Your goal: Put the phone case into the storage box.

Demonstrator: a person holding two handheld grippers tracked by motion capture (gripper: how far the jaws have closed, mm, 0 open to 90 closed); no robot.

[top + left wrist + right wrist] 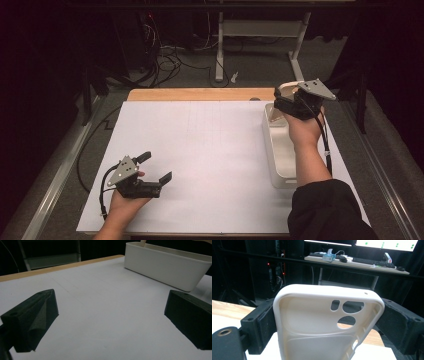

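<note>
Right gripper view, item one: a cream phone case [322, 325], inner face toward my camera, camera cut-outs toward 1 o'clock. My right gripper [328, 320] has its jaws clenched on the case's two long edges, one pad at 9 o'clock, the other at 3 o'clock. The case stands upright, lifted off the table. Behind it, a desk with keyboards [372, 261] and lit monitors [387, 243] along 12 o'clock.

High view, item two: the right gripper [289, 100] sits at 2 o'clock on the table [200, 150], over the far end of a white rectangular bin [280, 160]. A pale curve of the phone case [287, 87] shows at the gripper's front. The bin lies lengthwise along the white sheet's right edge, from 2 to 4 o'clock.

Item three: the left gripper [156, 167] rests low at 8 o'clock, well apart from the bin, jaws released and spread wide with nothing between them. In the left gripper view, the left gripper [110, 315] looks across bare white sheet, with the white bin [167, 267] at 1 o'clock and a wooden table edge [62, 266] at 11 o'clock.
</note>
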